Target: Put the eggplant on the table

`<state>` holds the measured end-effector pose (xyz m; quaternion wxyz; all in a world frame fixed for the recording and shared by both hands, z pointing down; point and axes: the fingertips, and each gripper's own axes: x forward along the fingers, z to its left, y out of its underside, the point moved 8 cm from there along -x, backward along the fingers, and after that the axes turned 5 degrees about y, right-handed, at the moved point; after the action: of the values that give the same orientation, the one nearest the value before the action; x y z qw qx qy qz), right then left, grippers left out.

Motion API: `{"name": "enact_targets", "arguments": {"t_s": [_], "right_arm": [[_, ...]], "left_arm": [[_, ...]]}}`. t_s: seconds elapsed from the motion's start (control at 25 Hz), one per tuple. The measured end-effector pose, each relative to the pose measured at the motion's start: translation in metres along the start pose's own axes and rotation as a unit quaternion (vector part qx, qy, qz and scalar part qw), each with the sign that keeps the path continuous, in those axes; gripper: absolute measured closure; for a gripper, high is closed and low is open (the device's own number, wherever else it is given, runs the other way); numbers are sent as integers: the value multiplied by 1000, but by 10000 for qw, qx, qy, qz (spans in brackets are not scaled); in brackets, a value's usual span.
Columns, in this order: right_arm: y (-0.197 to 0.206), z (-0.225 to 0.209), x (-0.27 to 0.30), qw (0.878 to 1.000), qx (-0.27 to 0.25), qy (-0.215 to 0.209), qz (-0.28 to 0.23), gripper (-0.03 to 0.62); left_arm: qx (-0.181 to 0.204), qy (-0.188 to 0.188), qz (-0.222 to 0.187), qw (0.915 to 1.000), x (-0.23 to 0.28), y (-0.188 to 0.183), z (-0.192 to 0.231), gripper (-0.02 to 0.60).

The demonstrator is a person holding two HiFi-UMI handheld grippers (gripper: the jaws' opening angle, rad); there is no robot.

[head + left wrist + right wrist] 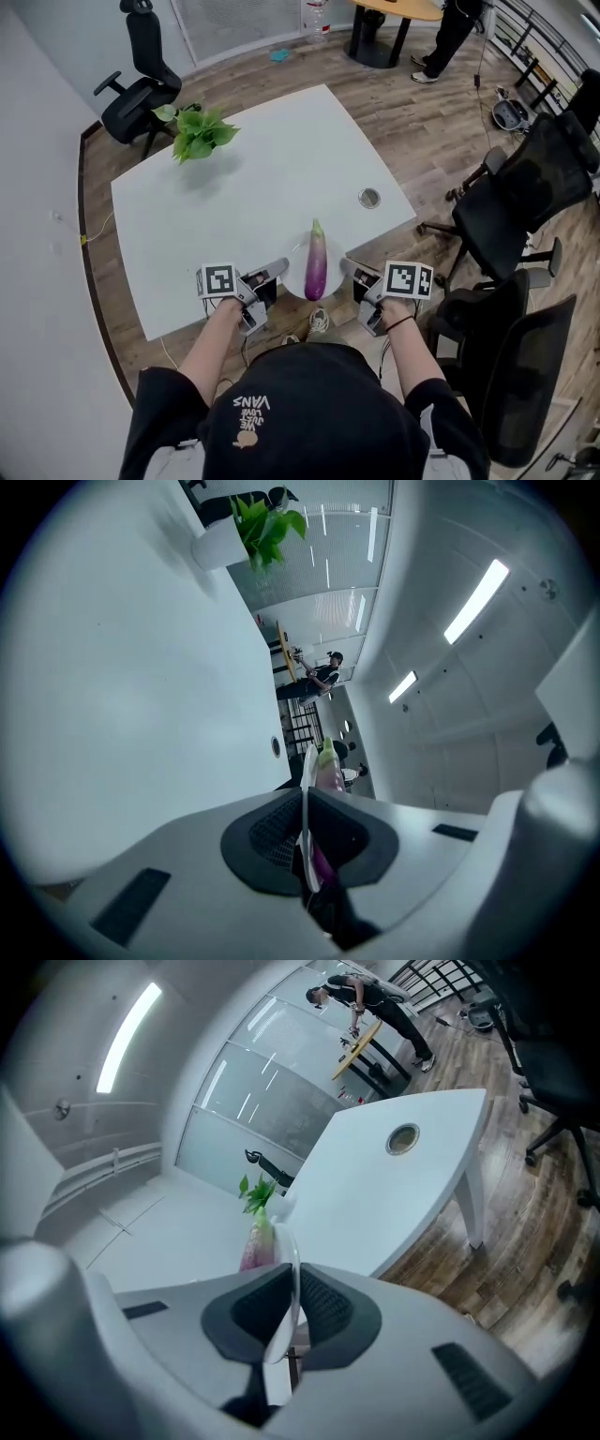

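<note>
Across the wooden floor stands a white worktop (234, 187), with a leafy potted plant (197, 131) near its far corner. At its near edge, a white plate (300, 284) is held from both sides. The left gripper (277, 272) has its jaws clenched on the plate's left rim, and the right gripper (349, 269) is clamped on the right rim. A purple eggplant (316, 262) lies on the plate, its green stem end pointing away from the person.

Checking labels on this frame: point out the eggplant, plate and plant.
eggplant (316, 267), head view, middle of its purple body
plate (295, 275), head view, bare left rim
plant (197, 133), head view, its green leaves
</note>
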<state>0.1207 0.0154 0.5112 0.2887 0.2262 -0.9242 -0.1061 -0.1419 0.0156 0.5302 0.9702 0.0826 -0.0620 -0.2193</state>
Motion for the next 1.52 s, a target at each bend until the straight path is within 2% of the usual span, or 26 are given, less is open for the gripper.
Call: {"name": "enact_targets", "arguments": {"t_s": [0.48,0.84,1.04,1.52], "right_arm": [[-60,-21,16,9998,-96,-54,177,556],[-89,-21,37,10000,21,81,54,556],[-101,-24,51,9998,105,173,-37,556],[-120,-21,81,9991,222,309,-206,556]], "left_arm": [[72,-57,-191,9998,44,-38,5,557],[3,-44,96,9999,59,-81,12,557],[188,-46,273,9994,67,-105,16,557],[90,40,445,9990,71,-146,35,557]]}}
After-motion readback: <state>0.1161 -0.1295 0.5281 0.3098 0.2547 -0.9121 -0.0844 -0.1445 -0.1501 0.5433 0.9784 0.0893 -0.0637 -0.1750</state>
